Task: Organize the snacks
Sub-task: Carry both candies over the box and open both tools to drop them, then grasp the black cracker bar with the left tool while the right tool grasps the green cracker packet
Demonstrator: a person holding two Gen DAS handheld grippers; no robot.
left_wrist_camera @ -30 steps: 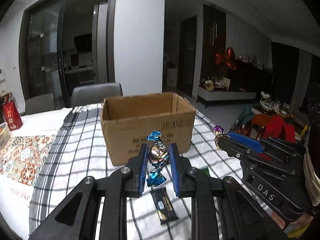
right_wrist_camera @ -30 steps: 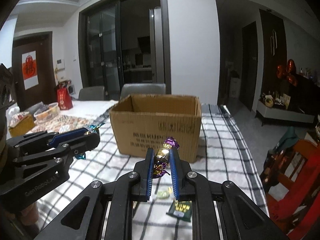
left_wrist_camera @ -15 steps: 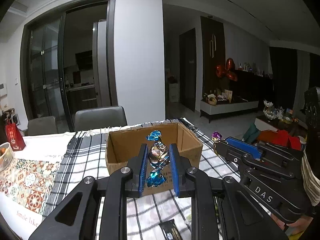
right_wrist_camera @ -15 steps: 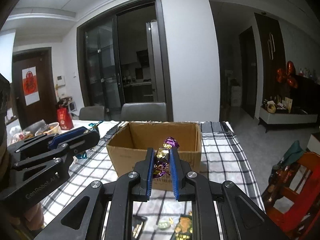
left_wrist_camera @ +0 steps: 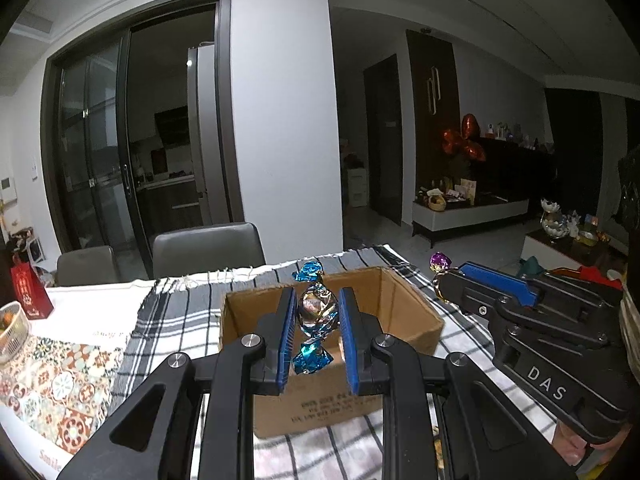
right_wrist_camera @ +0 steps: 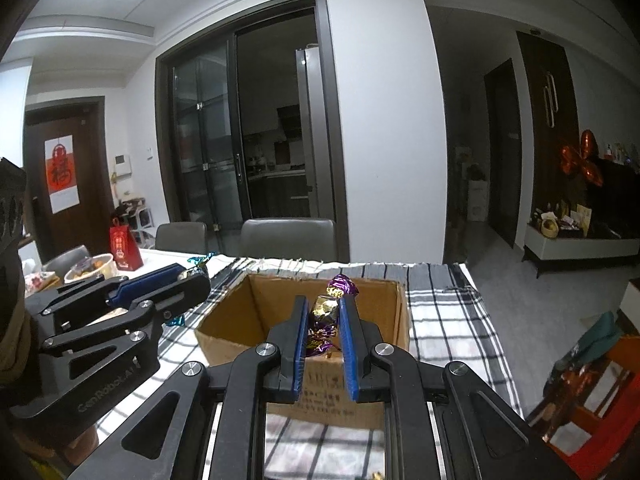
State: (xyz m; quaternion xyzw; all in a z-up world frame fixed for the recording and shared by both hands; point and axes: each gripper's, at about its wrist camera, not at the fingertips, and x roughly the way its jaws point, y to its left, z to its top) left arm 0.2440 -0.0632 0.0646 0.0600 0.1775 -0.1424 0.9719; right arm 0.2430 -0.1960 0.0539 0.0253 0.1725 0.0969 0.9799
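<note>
Two grippers up over the table, each pinching a candy. Left gripper (left_wrist_camera: 316,316) clamped on a blue-wrapped candy (left_wrist_camera: 317,312), upright between its fingers; cardboard box (left_wrist_camera: 404,312) sits open just ahead and below. Right gripper (right_wrist_camera: 324,316) clamped on a purple-wrapped candy (right_wrist_camera: 326,310), same box (right_wrist_camera: 272,300) ahead of it. Box rests on a checked cloth (right_wrist_camera: 448,312). Grey chair (left_wrist_camera: 208,246) beyond the box.

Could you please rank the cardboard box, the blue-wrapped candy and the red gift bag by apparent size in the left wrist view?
1. cardboard box
2. blue-wrapped candy, though it sits close to the camera in the left tool, so its rank is unsure
3. red gift bag
</note>
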